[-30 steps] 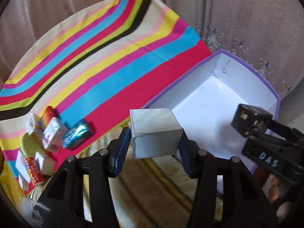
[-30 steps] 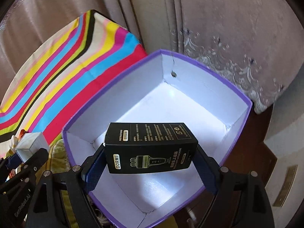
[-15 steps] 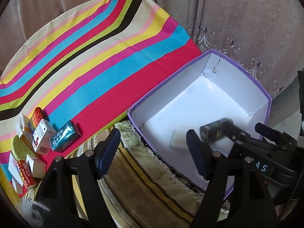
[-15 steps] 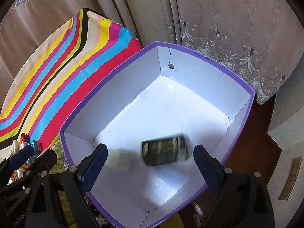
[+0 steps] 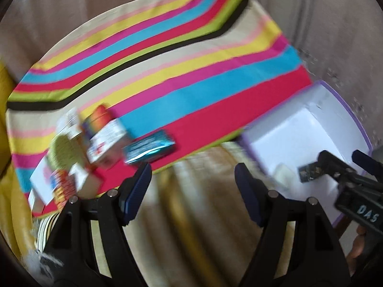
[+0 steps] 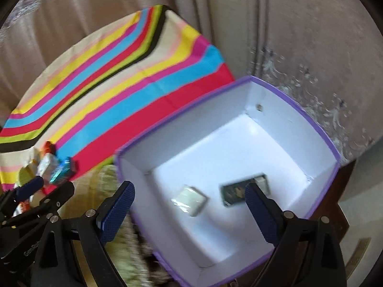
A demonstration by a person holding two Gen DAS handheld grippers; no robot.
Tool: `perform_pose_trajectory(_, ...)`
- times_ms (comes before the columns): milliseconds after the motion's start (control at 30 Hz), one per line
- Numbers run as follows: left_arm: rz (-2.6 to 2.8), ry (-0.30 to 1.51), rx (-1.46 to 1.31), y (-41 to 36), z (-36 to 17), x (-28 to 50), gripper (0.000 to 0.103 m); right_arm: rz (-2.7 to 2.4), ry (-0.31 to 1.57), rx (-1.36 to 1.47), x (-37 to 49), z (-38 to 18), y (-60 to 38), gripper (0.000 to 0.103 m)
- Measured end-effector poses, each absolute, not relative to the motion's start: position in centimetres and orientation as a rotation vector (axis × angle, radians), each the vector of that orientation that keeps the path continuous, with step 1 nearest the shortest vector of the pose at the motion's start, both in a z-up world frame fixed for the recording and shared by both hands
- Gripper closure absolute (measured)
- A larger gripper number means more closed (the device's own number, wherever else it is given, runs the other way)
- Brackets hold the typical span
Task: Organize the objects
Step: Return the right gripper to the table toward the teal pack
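A purple-rimmed white box (image 6: 316, 129) stands beside the striped cloth; it also shows in the left wrist view (image 5: 344, 110). Inside it lie a grey-white box (image 6: 190, 199) and a black box (image 6: 233, 195). My right gripper (image 6: 189, 211) is open and empty above the box's near side. My left gripper (image 5: 192, 191) is open and empty over the beige cushion, left of the box. A pile of small boxes (image 5: 100, 141) and a teal packet (image 5: 149, 149) lie on the cloth ahead-left of it.
The striped cloth (image 5: 167, 55) covers a round surface. A beige patterned cushion (image 5: 191, 227) lies under the left gripper. Curtains (image 6: 299, 35) hang behind. A dark wooden edge (image 6: 344, 205) shows right of the box.
Both grippers opened and dropped their boxes into the purple-rimmed box. The left gripper has since swung left toward the pile; the right gripper has pulled back a little.
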State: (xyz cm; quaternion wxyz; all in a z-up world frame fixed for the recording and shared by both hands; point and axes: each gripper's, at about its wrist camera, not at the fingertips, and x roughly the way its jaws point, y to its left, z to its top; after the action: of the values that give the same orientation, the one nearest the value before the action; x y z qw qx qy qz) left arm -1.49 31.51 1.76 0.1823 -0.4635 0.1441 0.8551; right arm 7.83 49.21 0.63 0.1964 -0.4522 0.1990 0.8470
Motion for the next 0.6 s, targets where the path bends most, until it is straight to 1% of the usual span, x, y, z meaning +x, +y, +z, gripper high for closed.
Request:
perform_pose_trajectory(200, 2.571, 0.240, -1.372, 23.5, 2.5, -2.8, 0.028, 2.496, 0.427, -1.311, 4.4, 1.5, 44.7, 0.009)
perform_pose_trajectory(367, 2.690, 0.122, -1.427, 16.5, 2.5, -2.4, 0.028, 2.572, 0.331, -1.351, 2.0, 1.7, 40.8, 0.009)
perform_pose_trajectory(600, 2.734, -0.065, -1.523, 9.9, 1.2, -1.8, 0.028, 2.662, 0.210, -1.427, -0.2, 1.3, 36.1, 0.009)
